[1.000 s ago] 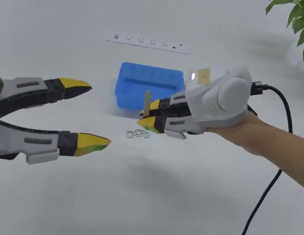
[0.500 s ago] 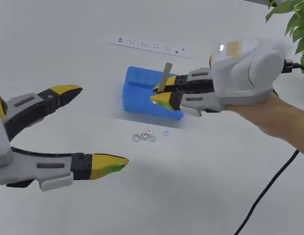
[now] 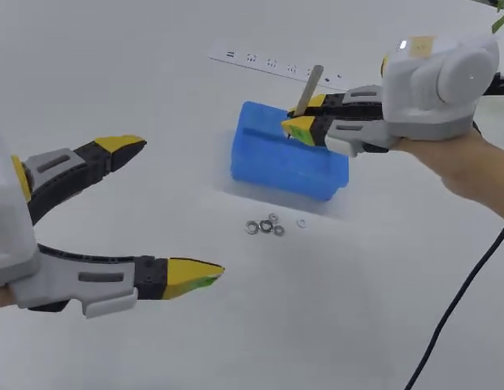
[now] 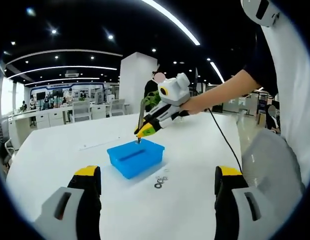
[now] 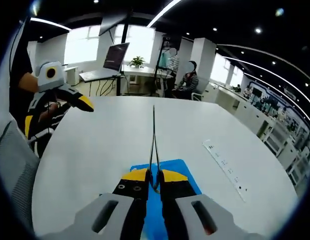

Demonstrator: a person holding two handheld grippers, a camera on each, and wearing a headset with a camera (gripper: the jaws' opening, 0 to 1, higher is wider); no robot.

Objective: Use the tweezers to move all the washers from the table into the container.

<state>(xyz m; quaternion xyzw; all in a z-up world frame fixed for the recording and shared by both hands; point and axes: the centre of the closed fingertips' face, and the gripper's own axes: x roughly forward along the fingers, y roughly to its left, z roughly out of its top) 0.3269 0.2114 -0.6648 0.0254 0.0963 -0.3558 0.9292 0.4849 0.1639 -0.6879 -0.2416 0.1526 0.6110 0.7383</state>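
Observation:
Several small metal washers (image 3: 268,226) lie in a cluster on the white table just in front of the blue container (image 3: 284,162). My right gripper (image 3: 297,127) hovers over the container's far side, shut on the tweezers (image 3: 309,85), whose free end slants upward. In the right gripper view the tweezers (image 5: 154,145) run straight ahead from the shut gripper (image 5: 154,176), with the container (image 5: 171,164) beneath. Whether the tweezers hold a washer is too small to tell. My left gripper (image 3: 167,210) hangs open at the near left, apart from the washers (image 4: 160,182) and the container (image 4: 135,156).
A white power strip (image 3: 276,67) lies behind the container. A black cable (image 3: 455,301) trails from the right gripper down the right side. Plant leaves show at the top right corner. People sit at desks far behind the table.
My right gripper with the tweezers has risen from beside the washers and moved back over the container. The left gripper has stayed open at the near left; the head camera shifted.

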